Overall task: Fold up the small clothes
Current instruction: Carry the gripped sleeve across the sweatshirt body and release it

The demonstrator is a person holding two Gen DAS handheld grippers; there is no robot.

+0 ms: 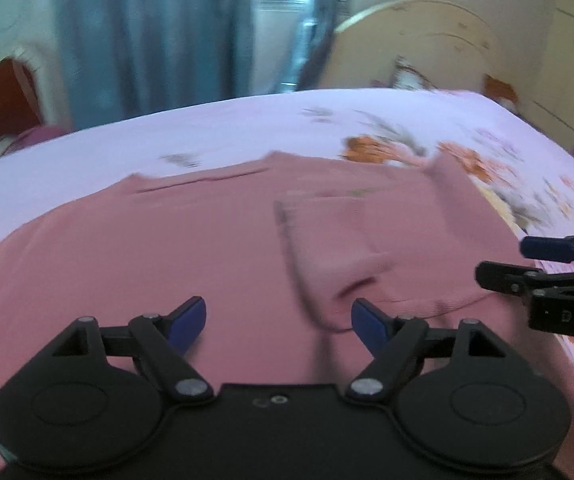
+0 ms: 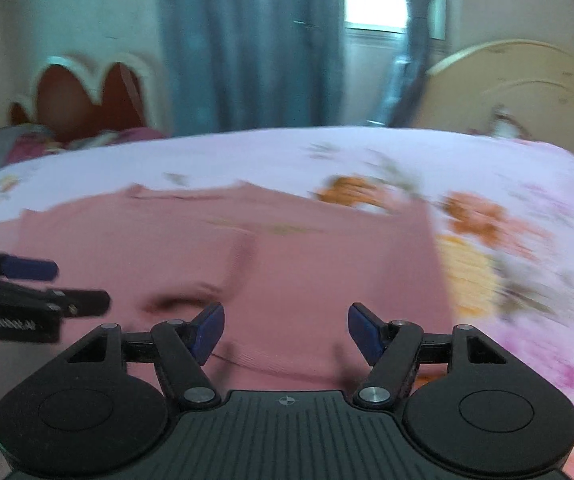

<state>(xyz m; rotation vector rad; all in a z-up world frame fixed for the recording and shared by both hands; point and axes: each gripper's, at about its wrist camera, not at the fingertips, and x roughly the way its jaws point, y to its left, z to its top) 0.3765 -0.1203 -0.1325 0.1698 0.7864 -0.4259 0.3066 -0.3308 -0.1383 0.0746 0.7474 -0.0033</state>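
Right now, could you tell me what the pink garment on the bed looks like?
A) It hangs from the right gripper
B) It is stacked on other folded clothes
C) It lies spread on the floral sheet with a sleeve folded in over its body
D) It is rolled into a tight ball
C: the pink garment lies spread on the floral sheet, with a sleeve folded across its body; both grippers' fingers stand open and empty above it.

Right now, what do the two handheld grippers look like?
Both are matte black plastic. The left gripper and the right gripper each have two round discs at the base, riveted linkage arms and blue finger pads. The right one's deck is ribbed. White lettering marks their sides. No cables or sleeves show.
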